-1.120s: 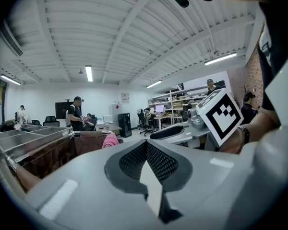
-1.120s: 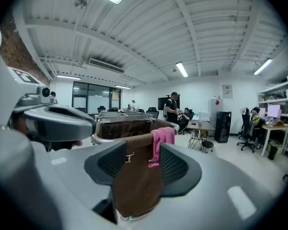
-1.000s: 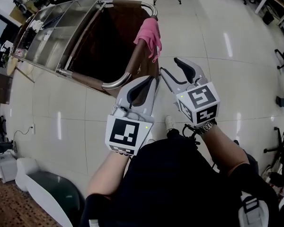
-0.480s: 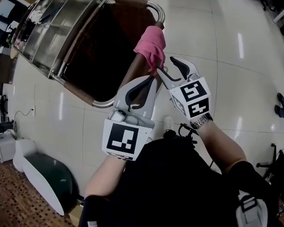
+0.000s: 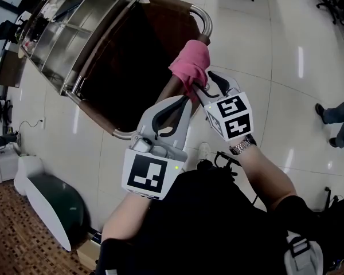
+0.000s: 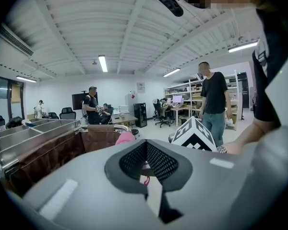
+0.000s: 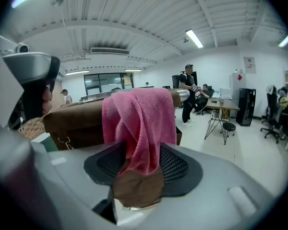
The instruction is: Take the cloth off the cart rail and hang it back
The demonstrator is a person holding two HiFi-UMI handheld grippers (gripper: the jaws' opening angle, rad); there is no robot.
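Observation:
A pink cloth (image 5: 189, 65) hangs folded over the brown-wrapped side rail (image 5: 167, 90) of a cart. My right gripper (image 5: 205, 82) is open, its jaws standing either side of the cloth's lower end. In the right gripper view the cloth (image 7: 139, 119) drops between the two dark pads of the right gripper (image 7: 139, 156), with the brown rail (image 7: 72, 121) behind it. My left gripper (image 5: 182, 101) sits just left of the right one, below the cloth, shut on nothing. In the left gripper view, the cloth (image 6: 125, 138) shows beyond the shut left gripper (image 6: 146, 144).
The cart holds a dark brown bag (image 5: 126, 62) and metal bins (image 5: 63, 33), with a curved metal rail end (image 5: 202, 17). A white and green object (image 5: 51, 202) lies on the floor lower left. A person's legs (image 5: 335, 116) stand at the right. A man (image 6: 213, 104) stands nearby.
Both grippers have come closer to the cart rail. The right gripper has moved up to the cloth, whose lower end now lies between its jaws. The left gripper has stayed shut.

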